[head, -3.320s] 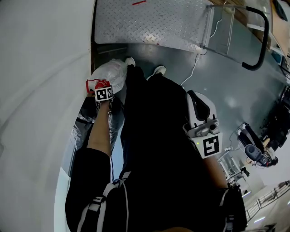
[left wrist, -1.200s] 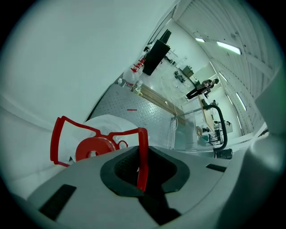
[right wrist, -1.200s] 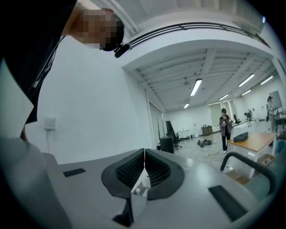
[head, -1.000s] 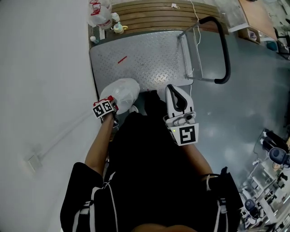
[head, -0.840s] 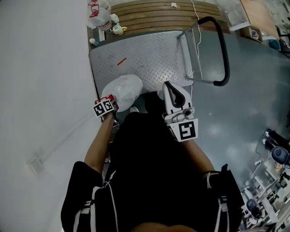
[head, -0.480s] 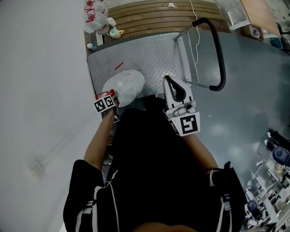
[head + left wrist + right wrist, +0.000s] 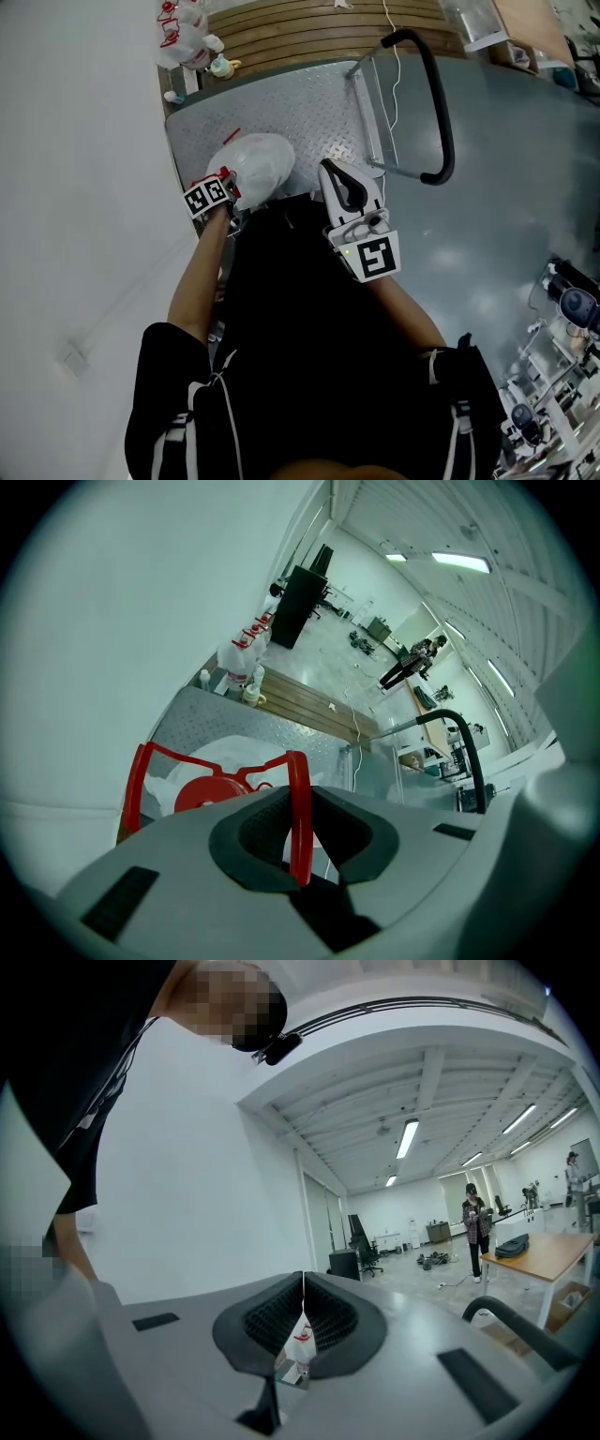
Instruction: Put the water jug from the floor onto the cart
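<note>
Left claw (image 7: 298,834): gripping water jug (image 7: 257,165) by red handle (image 7: 299,794), jaws just loosening a bit
Right claw (image 7: 302,1324): pinching shut, empty
Cart (image 7: 309,103): sitting under jug

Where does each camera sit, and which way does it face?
Head view: on the person's head, looking steeply down at cart and water jug; torso, arms, left gripper, right gripper show.
Left gripper view: on that gripper, facing down along jaws, just eased wider, holding the jug's red handle.
Right gripper view: on that gripper, facing level across the room, jaws shut; person's shirt shows.
Shared: head and left gripper views show jug and cart.
</note>
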`<state>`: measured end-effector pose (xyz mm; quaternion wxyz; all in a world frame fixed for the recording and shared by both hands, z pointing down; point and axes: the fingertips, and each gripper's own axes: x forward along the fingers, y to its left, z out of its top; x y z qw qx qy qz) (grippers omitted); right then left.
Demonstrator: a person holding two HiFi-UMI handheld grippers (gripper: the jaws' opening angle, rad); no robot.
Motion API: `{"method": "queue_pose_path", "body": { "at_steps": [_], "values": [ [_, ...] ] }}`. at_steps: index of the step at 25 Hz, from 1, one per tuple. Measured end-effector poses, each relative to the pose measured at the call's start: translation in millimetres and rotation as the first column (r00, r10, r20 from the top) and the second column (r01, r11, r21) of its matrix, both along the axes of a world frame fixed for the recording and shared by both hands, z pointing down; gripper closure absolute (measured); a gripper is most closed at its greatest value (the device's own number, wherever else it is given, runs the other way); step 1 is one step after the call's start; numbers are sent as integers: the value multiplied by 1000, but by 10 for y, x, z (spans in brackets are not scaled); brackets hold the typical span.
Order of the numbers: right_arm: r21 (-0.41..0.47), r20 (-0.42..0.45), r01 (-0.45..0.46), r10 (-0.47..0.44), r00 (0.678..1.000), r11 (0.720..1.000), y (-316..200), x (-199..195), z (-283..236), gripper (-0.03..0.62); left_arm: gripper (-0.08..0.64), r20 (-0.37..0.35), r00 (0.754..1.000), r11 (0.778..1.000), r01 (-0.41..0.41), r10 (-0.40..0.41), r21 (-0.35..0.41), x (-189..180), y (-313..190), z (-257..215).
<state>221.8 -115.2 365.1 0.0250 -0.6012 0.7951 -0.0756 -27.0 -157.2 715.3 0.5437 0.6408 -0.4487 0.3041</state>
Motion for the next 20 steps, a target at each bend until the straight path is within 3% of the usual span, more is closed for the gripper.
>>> {"method": "queue_pose_path", "body": {
  "at_steps": [7,14,16,20],
  "values": [
    [-26,-9,-54,54,998,998,-31,167,100,574,494,-23,1000,1000,12,-13,-22,230,-105,186],
    [-52,-25,-71,70,997,996,29,210,153,574,506,-105,994,998,-12,6,-54,688,-153,281],
    [-53,-25,-91,90,996,994,61,259,147,574,508,-124,991,998,-48,43,-38,820,-157,276],
    [-60,-37,-129,127,991,990,98,421,121,573,508,-102,975,980,-199,198,1,1099,-180,246]
  ]
}}
